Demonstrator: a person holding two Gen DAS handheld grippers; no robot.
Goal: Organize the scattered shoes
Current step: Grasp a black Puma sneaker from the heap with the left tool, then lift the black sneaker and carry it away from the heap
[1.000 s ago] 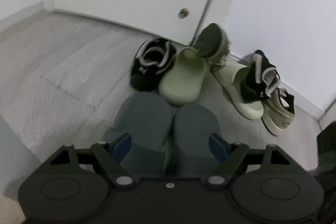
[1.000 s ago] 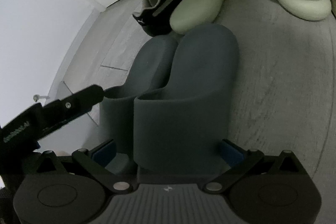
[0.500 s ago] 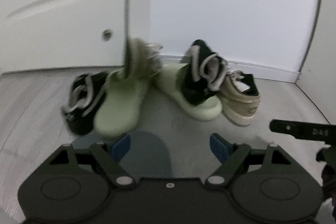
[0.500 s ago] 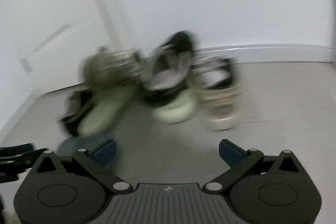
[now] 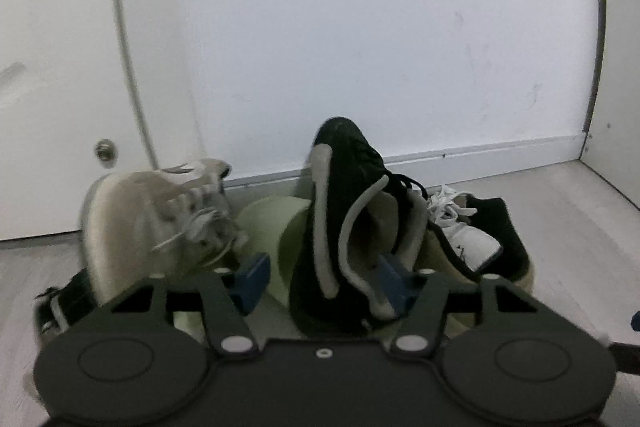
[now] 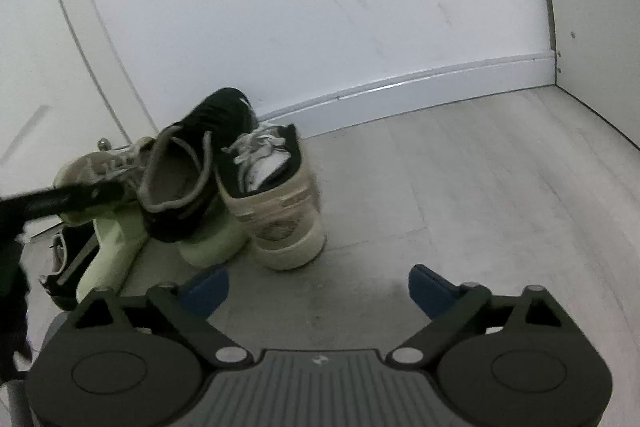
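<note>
- Left claw (image 5: pixel 320 273): jaws closing. The left wrist view shows the black sneaker (image 5: pixel 344 211) between its blue pads; one pad (image 5: pixel 390 281) sits inside the shoe's opening, the other (image 5: pixel 252 277) just outside its sole side. Whether the pads already press on it cannot be told.
- Right claw (image 6: pixel 318 287): jaws wide but closing, nothing between them; only bare floor (image 6: pixel 460 187) ahead.
- Black sneaker: tipped up, toe toward the wall (image 5: pixel 360 27), resting on a pale green clog (image 5: pixel 268 223). The right wrist view alone shows its grey lining from above and its heel on the clog.
- Beige sneaker, left (image 5: pixel 160 223): on its side, sole facing the left camera; blurred in both views.
- Cream sneaker with black collar (image 6: pixel 276 195): upright on the floor just right of the black sneaker; the right wrist view shows its whole heel and sole, while the left view shows only its laces and collar.
- Second green clog (image 6: pixel 108 259) and a second black shoe (image 6: pixel 60 267): seen at the pile's left in the right wrist view; largely hidden behind the claw body in the left view.
- Door stop (image 5: pixel 105 149): small metal knob on the white door, clear only in the left view.
- Left claw's arm crosses the right view's left edge, covering part of the beige sneaker.
</note>
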